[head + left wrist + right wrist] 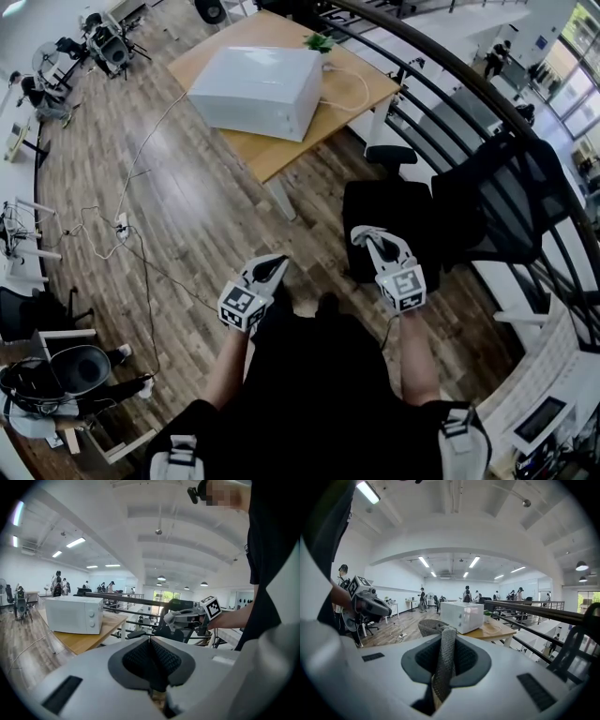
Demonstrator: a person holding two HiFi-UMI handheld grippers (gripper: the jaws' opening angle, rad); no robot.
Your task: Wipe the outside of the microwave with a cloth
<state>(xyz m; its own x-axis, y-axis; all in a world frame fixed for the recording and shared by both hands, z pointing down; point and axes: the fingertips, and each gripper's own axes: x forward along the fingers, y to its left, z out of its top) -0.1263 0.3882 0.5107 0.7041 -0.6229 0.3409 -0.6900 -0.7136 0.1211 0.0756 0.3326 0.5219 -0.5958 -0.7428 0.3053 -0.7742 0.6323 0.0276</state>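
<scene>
A white microwave (258, 89) stands on a wooden table (281, 155) well ahead of me; it also shows as the microwave (75, 615) in the left gripper view and as the microwave (461, 615) in the right gripper view. My right gripper (368, 238) is held at waist height, far from it, shut on a grey cloth (444, 660) that runs up between the jaws. From the left gripper view the cloth (171, 619) shows at the right gripper's tip. My left gripper (270, 271) is beside it, jaws closed together with nothing between them.
A black office chair (394, 216) stands just in front of my right gripper, between me and the table. A dark curved railing (487, 94) runs along the right. Cables and a power strip (122, 225) lie on the wood floor at left. A small plant (319, 40) sits behind the microwave.
</scene>
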